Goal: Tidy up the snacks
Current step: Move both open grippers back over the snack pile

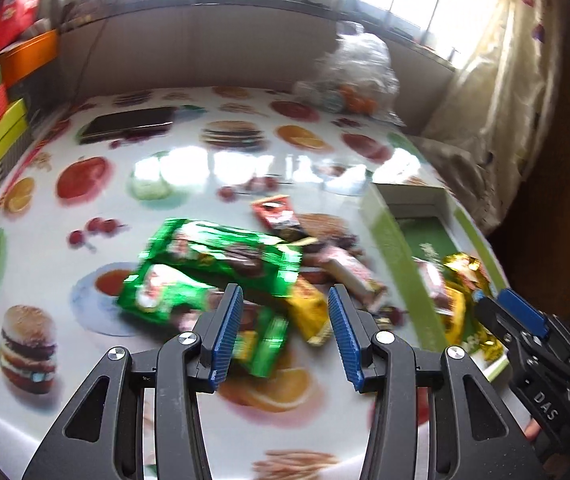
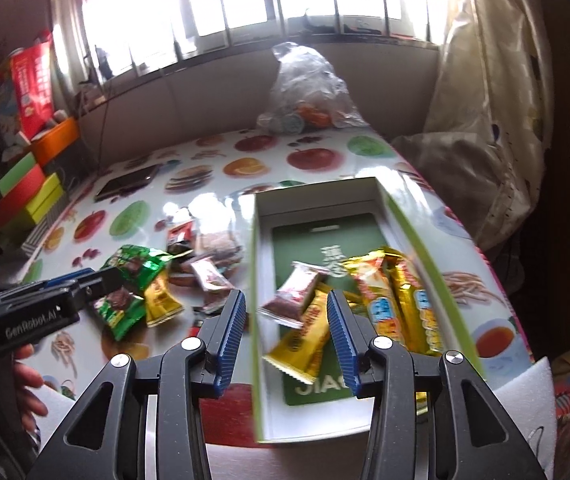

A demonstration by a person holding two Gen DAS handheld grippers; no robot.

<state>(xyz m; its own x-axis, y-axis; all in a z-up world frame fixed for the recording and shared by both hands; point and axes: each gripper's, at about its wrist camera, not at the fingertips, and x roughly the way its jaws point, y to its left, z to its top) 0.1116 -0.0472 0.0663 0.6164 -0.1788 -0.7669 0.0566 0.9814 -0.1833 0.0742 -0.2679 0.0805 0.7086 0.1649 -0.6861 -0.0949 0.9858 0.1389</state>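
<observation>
Glossy, food-printed tabletop (image 2: 269,148) beneath a barred window carries the whole sorting layout. Nearest, the left hand-held gripper (image 1: 285,320) hovers with jaws apart and nothing between them, poised over the loose snack pile (image 1: 245,276) at the near middle of the tabletop, presumably to pick the next packet; motion blur hides finer detail. Green biscuit packets (image 1: 209,264) lie uppermost in that pile, overlapping yellow and red wrappers. The right hand-held gripper (image 2: 287,320), likewise apart and empty, hangs above the near end of the green-walled box (image 2: 413,236), which lies along the right edge of the tabletop and serves as the collecting container. Inside it lie a yellow wafer packet (image 2: 305,344), a red-and-white packet (image 2: 293,296) and gold bars (image 2: 401,300), gathered toward the near half. Farther off, a dark phone (image 2: 125,186) rests near the left edge, and a clear plastic bag (image 2: 305,88) stands at the far edge.
</observation>
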